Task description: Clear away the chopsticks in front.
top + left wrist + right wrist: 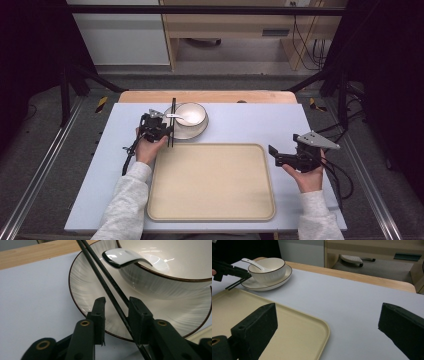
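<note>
While the left gripper (116,308) sits at the near-left rim of the plate (82,290), its jaws stand on either side of the pair of black chopsticks (110,287) that lies across that rim. The right-hand jaw looks to be touching the sticks, the other has a gap beside it, so call it closing in rather than a firm pinch. From the high view, the left gripper (159,131) comes in low from the person's left hand (149,150), lined up along the sticks, a sensible angle for lifting two thin rods together off a curved rim. Moving across, the plate carries a white bowl (191,115) with a white ceramic spoon (122,257) resting inside it, handle hooked over the edge toward the chopsticks. In front of all that lies the beige tray (210,215), bare, likely the landing spot for the tableware. Over on the far side, the right gripper (282,156) hovers above the table (250,125) just off the tray's right edge, jaws spread wide and holding nothing, apparently parked clear so the left can work.
</note>
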